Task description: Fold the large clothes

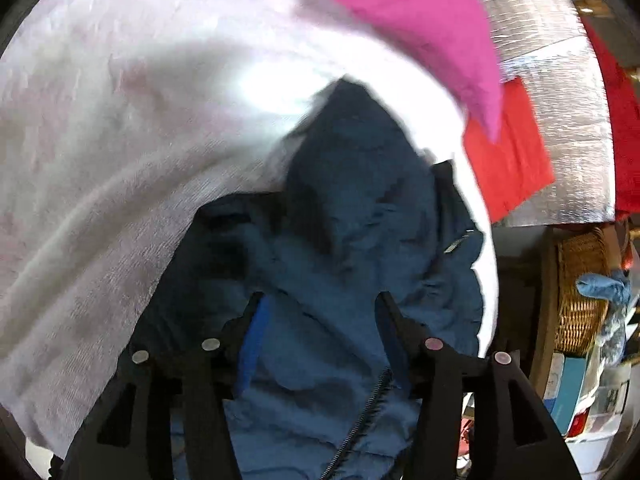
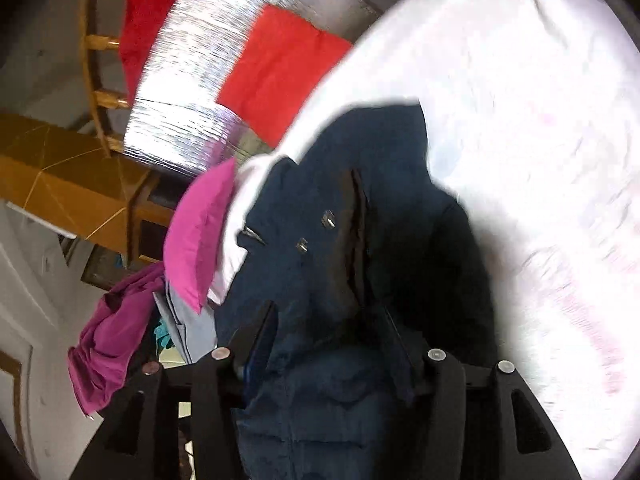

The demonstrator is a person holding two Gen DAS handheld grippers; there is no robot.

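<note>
White sheet [image 1: 120, 128] bg, foil table [image 2: 188, 92] behind | navy jacket [image 1: 360, 208] bunched on sheet | L gripper [image 1: 320, 308] + R gripper [image 2: 332, 320] jaws part-open, fabric between, not pinched | next: regrip hem corners, pull flat b4 fold

You are in a home: a wicker basket [image 1: 582, 292] of laundry, a wooden chair [image 2: 98, 72], a panelled door [image 2: 16, 360] and clothes [image 2: 112, 340] heaped about.

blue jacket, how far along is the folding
Looks done: a red cloth and a pink one lie flat and squared on the table. In hand: the blue jacket sits bunched on the white sheet, both hand-held grippers over it with fingers apart. Left: the jacket's folding, seemingly all of it.
</note>
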